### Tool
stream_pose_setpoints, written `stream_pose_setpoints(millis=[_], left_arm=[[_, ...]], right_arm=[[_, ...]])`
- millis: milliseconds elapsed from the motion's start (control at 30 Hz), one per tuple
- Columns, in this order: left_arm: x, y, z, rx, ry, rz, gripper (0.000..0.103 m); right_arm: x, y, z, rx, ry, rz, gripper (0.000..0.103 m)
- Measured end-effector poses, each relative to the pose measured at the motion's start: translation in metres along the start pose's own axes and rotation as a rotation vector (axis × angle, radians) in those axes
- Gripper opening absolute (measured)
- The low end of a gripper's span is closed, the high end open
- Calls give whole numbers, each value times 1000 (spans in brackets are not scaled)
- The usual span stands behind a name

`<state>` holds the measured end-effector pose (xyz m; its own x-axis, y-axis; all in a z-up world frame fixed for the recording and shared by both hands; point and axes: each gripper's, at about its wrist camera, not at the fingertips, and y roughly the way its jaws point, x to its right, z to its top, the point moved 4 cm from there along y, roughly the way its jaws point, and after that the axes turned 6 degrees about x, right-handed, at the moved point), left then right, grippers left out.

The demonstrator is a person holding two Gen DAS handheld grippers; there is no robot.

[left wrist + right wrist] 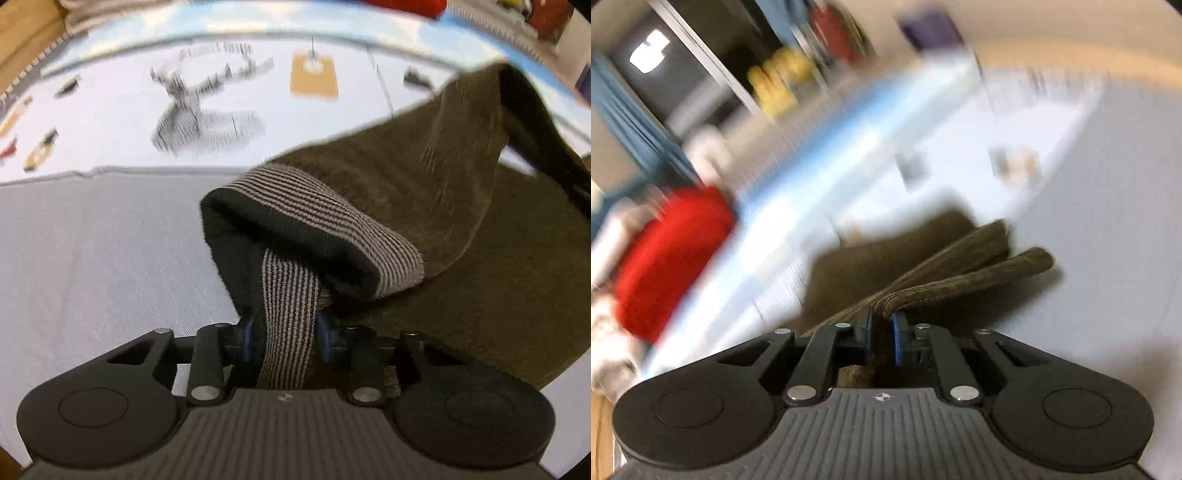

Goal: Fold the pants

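the left gripper (286, 334) pinches a striped grey-and-black ribbed waistband (288, 317) of the dark olive-brown soft fabric pants (424, 192); the band runs straight down between its blue-edged fingers (248, 338), which sit tight against both sides of it. just ahead of this gripper the waistband loops open, its black inner lining showing, and the olive cloth climbs away ahead and to the right, lifted into a raised fold. under and to the left of the gripper lies a pale grey woven cloth surface (92, 258), and beyond that, farther ahead, a white printed mat with grey line drawings and an orange rectangle (221, 110). whether this surface is a desk, a bed or the floor cannot be told.

the right gripper (881, 341) is nearly pressed together, nipping a bunched edge of the same pants (923, 273) between its fingers (898, 341). from the pinch, two thick rolled folds of olive fabric fan out ahead and to the right, and a flatter part of the cloth lies ahead and slightly left. the pale grey surface (1108, 240) lies to the right of this gripper. to its left and ahead the view is heavily blurred: a bright red soft shape (672, 258), a light blue strip (812, 166), and yellow items on dark shelving (775, 81) can be made out, but nothing finer.
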<state>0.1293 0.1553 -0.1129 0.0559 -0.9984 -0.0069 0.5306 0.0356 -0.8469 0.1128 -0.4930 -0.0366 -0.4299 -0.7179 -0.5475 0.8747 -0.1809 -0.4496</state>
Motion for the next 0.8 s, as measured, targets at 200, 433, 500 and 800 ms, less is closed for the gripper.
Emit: stream_pose_setpoints(millis=[200,433,500,800], left_arm=[[-13,-28,-9,62,35,-5,28],[-31,-25,-30,-32,69,52,28],[-38,-20,-38,-73,67,49,32],[-42,-6,-40,-126,-16,37,63]], right_arm=[[87,-51,20,-66,-29,-321,10],[158,-65,-33,-503,15,-455,11],[162,-67,-32,-493,72,-406,14],[212,-59,-8,-295,255,-533,47]])
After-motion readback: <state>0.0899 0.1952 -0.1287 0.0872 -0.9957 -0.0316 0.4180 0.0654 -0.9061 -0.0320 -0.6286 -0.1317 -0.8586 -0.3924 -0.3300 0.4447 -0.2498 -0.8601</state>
